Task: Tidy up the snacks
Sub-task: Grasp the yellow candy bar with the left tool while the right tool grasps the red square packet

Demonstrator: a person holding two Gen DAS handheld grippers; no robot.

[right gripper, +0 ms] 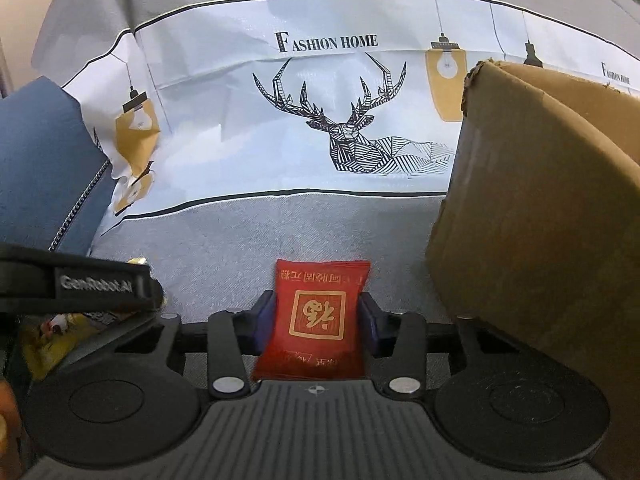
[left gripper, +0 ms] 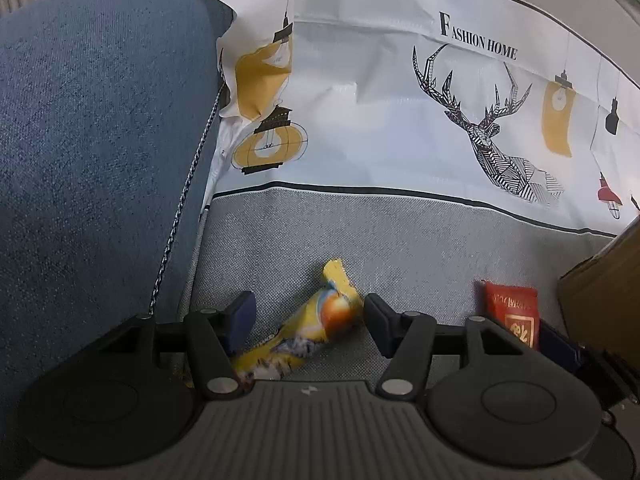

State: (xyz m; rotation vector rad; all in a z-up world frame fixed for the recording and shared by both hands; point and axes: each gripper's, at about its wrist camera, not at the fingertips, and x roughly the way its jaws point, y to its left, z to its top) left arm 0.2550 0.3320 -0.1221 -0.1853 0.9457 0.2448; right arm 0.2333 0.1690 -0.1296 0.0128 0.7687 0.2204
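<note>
A yellow snack packet (left gripper: 316, 320) lies slanted on the grey cloth (left gripper: 400, 240). My left gripper (left gripper: 308, 312) stands open around it, the left pad clear of the wrapper and the right finger (left gripper: 378, 316) close beside it. A red snack packet (right gripper: 318, 316) with gold characters sits between the pads of my right gripper (right gripper: 318, 318), which is shut on its two side edges. The same red packet (left gripper: 512, 312) shows at the right of the left wrist view. The body of the left gripper (right gripper: 100, 284) crosses the right wrist view at the left, with the yellow packet (right gripper: 52, 344) below it.
A brown cardboard box (right gripper: 540, 220) stands close on the right, its corner (left gripper: 600, 288) just past the red packet. A blue cushion (left gripper: 100, 140) rises on the left. Behind lies a white cloth printed with a deer (right gripper: 352, 140) and lamps.
</note>
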